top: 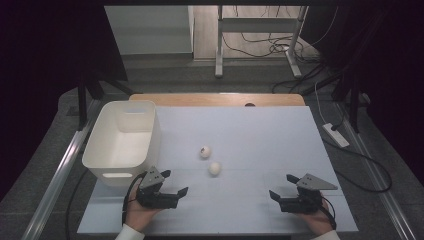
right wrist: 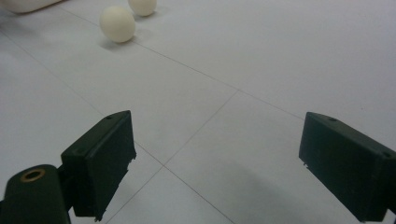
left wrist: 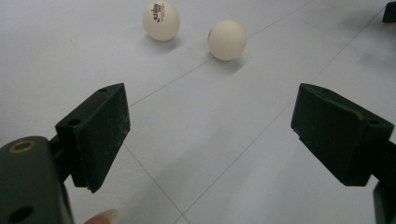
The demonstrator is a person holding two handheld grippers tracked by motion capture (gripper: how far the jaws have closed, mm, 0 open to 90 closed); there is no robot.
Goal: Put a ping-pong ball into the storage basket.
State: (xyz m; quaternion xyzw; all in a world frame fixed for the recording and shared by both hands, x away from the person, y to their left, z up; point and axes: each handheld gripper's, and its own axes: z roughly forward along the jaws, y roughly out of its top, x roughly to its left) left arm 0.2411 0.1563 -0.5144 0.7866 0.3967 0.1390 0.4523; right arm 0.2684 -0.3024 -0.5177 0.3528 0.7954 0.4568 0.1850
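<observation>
Left gripper (top: 175,184): lower left of centre in the high view, held in a hand (top: 140,212) entering from the bottom edge; jaws spread wide, nothing between them. Seen from its own view (left wrist: 210,126) as two black pads at the left and right edges, bare white surface in the gap.

Right gripper (top: 281,186): lower right of the high view, held in a second hand (top: 317,220); jaws likewise parted and empty. Own view (right wrist: 215,154) with pads wide apart, low in the frame.

Plain white ball (top: 215,168): just below centre of the high view, resting on the table, between the two grippers and above them in the frame. Upper centre of the left gripper view (left wrist: 227,40); upper left of the right gripper view (right wrist: 117,24).

Printed white ball (top: 205,151): just above and left of the plain one, near but apart. Red and dark marking visible at the top of the left gripper view (left wrist: 161,20); cut by the top edge of the right gripper view (right wrist: 142,6).

White bin (top: 106,147): left of the high view, open-topped, interior bare, standing on the table beside the left gripper.

Table (top: 260,140): pale sheet with faint seam lines, centre of the frame.
</observation>
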